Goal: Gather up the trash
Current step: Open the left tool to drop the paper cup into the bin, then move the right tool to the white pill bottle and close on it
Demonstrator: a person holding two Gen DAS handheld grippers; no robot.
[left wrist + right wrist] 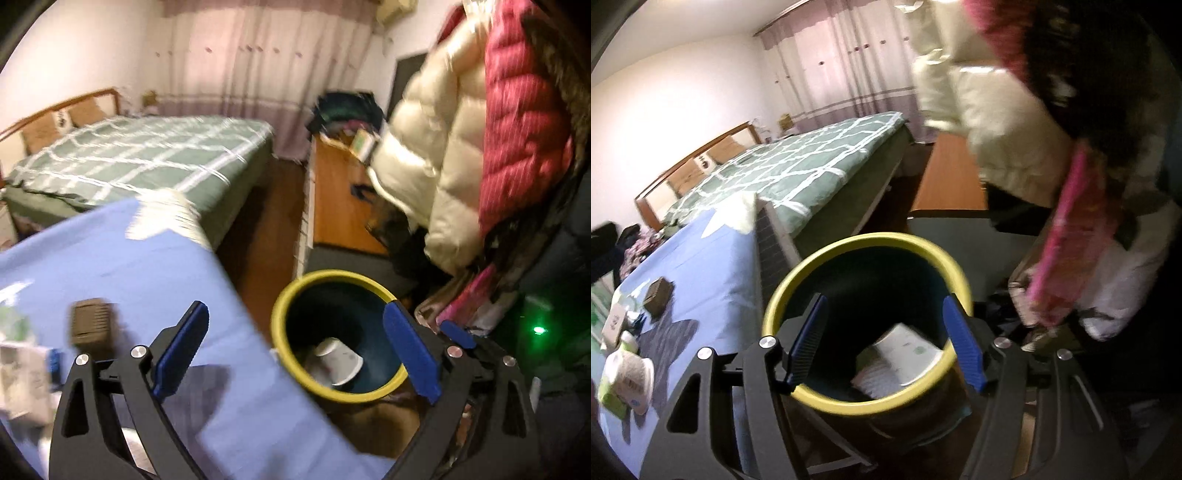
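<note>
I find both my left gripper (295, 350) and right gripper (884, 341) released and empty over the bin (871, 258), whose blurred contents, a paper cup (338, 362) among them, are half hidden.

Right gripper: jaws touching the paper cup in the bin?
Apart. Right wrist view: the right gripper is open and empty above the bin's yellow rim; the paper cup lies down inside.

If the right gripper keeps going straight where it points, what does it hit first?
Probably the bin's open mouth: the right gripper is open and empty, and the white trash inside lies ahead. Depth is uncertain.
</note>
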